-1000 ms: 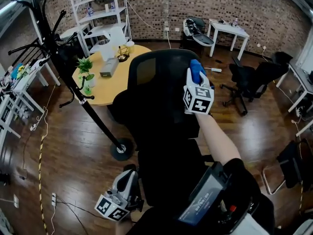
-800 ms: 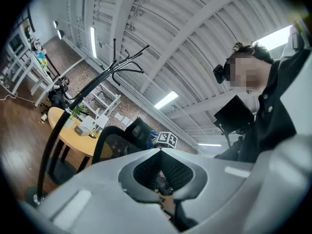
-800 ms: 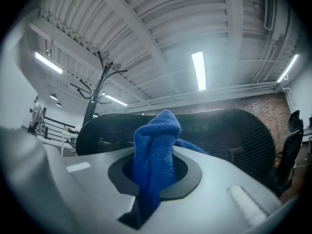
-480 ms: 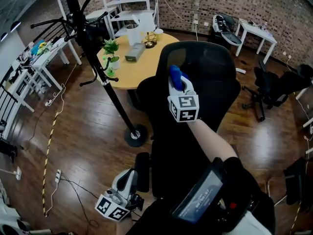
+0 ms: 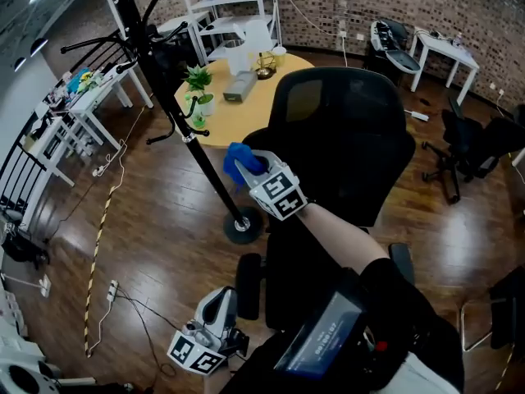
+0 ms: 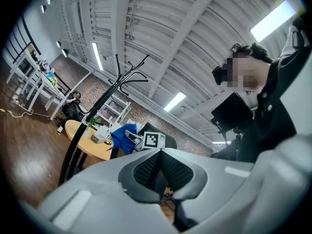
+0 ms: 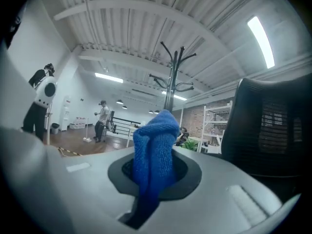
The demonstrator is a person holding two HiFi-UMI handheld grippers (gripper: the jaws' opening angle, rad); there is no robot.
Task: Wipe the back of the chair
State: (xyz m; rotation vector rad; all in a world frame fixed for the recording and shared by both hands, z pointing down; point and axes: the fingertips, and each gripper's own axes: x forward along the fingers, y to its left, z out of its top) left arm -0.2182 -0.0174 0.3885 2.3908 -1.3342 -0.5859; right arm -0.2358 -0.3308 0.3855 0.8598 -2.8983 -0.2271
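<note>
The right gripper (image 5: 244, 167) pinches the blue cloth (image 5: 238, 158) just beside the chair back (image 5: 353, 138), seemingly off it, so I'd judge wiping remains. The left gripper (image 5: 212, 314) hangs closed and empty below the chair's seat.

Wooden floor (image 5: 148, 203): carries black chair (image 5: 344, 138), coat stand base (image 5: 243, 226), round desk (image 5: 238, 117). Desk holds potted plant (image 5: 199, 80), grey box (image 5: 240, 86).

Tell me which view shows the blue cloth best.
The right gripper view: the blue cloth fills the centre, close up, clamped in the right gripper. The head view shows it small and bunched; the left gripper view shows only a distant blue patch.
</note>
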